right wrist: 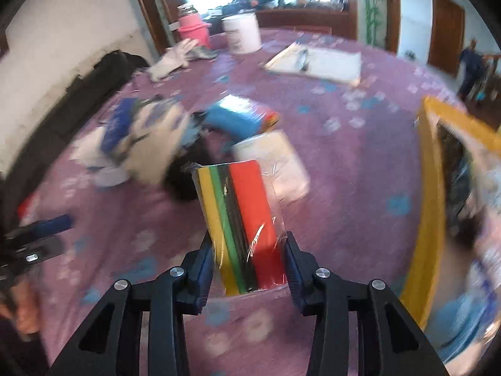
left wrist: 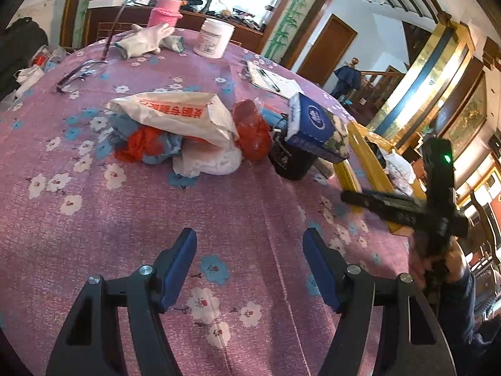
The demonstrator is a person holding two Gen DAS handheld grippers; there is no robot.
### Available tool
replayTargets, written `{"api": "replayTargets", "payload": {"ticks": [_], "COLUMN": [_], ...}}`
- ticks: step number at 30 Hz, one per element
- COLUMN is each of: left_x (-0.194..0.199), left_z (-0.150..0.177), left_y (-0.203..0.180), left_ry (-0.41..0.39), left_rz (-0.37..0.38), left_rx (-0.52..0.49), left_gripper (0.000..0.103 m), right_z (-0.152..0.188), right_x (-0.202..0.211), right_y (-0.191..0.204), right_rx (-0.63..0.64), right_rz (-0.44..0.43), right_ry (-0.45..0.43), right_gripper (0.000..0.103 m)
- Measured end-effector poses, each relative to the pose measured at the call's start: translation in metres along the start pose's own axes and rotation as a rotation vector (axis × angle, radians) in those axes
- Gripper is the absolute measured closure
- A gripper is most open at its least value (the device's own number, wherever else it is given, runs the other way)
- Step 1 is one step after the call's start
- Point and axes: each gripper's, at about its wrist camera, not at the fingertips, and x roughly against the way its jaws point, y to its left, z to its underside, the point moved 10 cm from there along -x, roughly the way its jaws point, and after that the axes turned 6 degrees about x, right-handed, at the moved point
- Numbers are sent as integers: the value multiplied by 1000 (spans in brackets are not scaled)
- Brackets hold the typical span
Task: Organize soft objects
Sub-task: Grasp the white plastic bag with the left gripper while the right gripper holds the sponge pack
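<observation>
Nearest the right wrist cam: the right gripper point(right wrist: 249, 269), its two blue pads closed against the sides of a plastic-wrapped pack of striped sponges point(right wrist: 242, 219) (yellow, green, black, red). The pack stands up between the pads, tilted slightly, above the pink floral tablecloth point(right wrist: 344, 163). Clenched on the pack, gripped low, most of the pack sticking out beyond the pads.

Left gripper point(left wrist: 249, 266), seen in the left wrist cam: pads about halfway apart, nothing between them, hovering over bare cloth. Released, empty.

Other soft things: a heap of plastic bags and cloths point(left wrist: 175, 134) mid-table, a tissue pack point(left wrist: 316, 128) propped on a dark cup point(left wrist: 289, 163), white gloves point(left wrist: 147, 39) at the far side. A yellow-rimmed box point(left wrist: 366, 163) sits at the table's right edge w/ items already inside; prob. the destination.

Risks, as judgement:
- Wrapper is slick film and the sponges are squashy, so the pack could slide or pivot out of the pads if swung fast. Right view is blurred, suggesting quick motion.
- The tall free end could catch the box's rim on the way in and be levered loose.
- The tissue pack looks unsteady on the cup; a brush from either tool could topple it.
</observation>
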Motion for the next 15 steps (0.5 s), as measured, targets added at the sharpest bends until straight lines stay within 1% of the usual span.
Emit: {"api": "replayTargets", "payload": {"ticks": [3, 5, 6, 8, 11, 13, 14, 15], "left_x": [3, 4, 7, 19, 26, 23, 17, 0], "left_z": [-2, -7, -14, -42, -89, -126, -141, -154], "left_y": [7, 13, 16, 26, 34, 46, 49, 48], "left_ry": [-3, 10, 13, -32, -59, -97, -97, -56], "left_rz": [-30, -63, -80, -109, -134, -189, -181, -142], "left_rx": [24, 39, 34, 62, 69, 90, 97, 85], "left_gripper": [34, 34, 34, 34, 34, 34, 34, 33], "right_z": [5, 5, 6, 7, 6, 6, 6, 5], "right_x": [4, 2, 3, 3, 3, 3, 3, 3], "right_y": [5, 4, 3, 2, 2, 1, 1, 1], "right_rx": [10, 0, -11, -21, -29, -29, -32, -33], "right_rz": [17, -6, -23, -41, -48, -49, -51, -53], "right_ry": [-14, -17, -17, -19, -16, -16, -17, -18], "right_gripper": [59, 59, 59, 59, 58, 58, 58, 58]}}
